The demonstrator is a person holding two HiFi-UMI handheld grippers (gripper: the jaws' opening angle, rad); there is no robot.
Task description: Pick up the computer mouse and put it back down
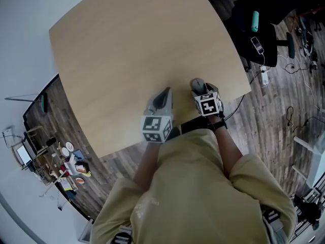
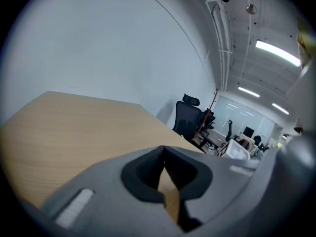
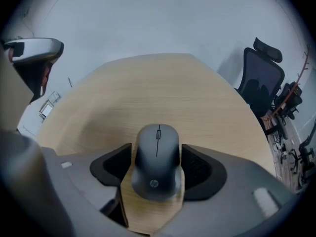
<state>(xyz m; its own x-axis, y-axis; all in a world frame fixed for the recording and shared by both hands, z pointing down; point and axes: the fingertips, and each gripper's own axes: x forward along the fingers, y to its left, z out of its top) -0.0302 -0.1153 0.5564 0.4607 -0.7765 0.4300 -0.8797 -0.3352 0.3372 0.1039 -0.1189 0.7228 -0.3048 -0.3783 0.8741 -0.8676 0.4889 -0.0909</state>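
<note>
The computer mouse (image 3: 157, 152) lies on the worktop (image 3: 163, 93) near its front edge, between the wide-open jaws of the right gripper (image 3: 157, 171), so the pick probably wants both pads level with its flanks before a gentle squeeze, with the left gripper (image 2: 164, 174), jaws closed on nothing, held aside.

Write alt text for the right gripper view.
A dark grey HP computer mouse lies on a light wooden table between the wide-open jaws of the right gripper. A black office chair stands beyond the table's right edge, against a pale wall.
</note>
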